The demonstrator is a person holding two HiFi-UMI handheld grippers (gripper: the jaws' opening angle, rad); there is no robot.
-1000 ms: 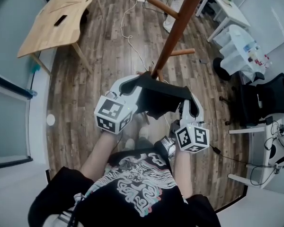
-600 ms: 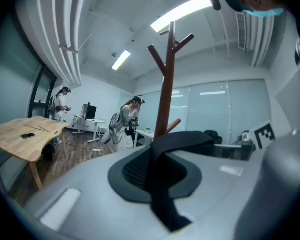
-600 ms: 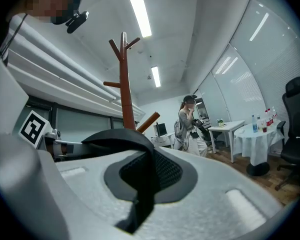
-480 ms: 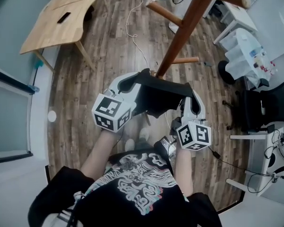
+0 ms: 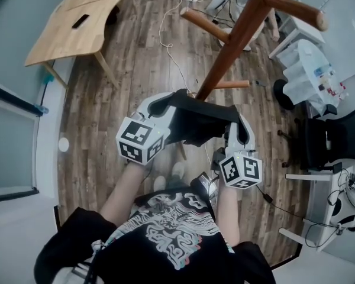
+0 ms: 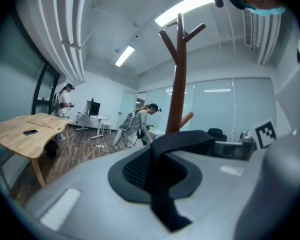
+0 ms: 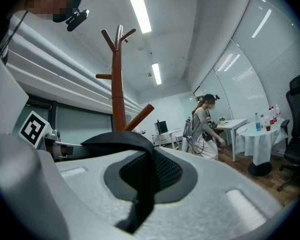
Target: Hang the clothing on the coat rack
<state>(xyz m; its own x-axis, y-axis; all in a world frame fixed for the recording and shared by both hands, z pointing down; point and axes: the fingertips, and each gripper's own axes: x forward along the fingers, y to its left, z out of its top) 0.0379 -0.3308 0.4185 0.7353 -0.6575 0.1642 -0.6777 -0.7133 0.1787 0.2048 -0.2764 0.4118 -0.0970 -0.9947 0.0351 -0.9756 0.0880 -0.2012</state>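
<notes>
Both of my tongs sit where they were a second ago in the head view. The left tongs [image 5: 174,98] and right tongs [image 5: 235,117] are level in front of my chest, with the black garment [image 5: 198,123] stretched between them above the floor [image 5: 124,87]. What has changed is the coat rack [image 5: 236,37]: its pole has shifted across the top of the picture, and the upper right peg [image 5: 296,10] has slid further into sight. I judge that I am closing in beneath it, with the garment carried but not yet raised.

Left gripper view: these tongs are pressed together, pinching a dark strip of the garment [image 6: 160,184] that runs down between the pads. The coat rack [image 6: 179,79] rises upright beyond them.

Right gripper view: much the same, with the tongs clamped on a fold of the garment [image 7: 140,184] and the coat rack [image 7: 118,84] ahead. Nothing is on a peg yet, so the lift is what remains.
</notes>
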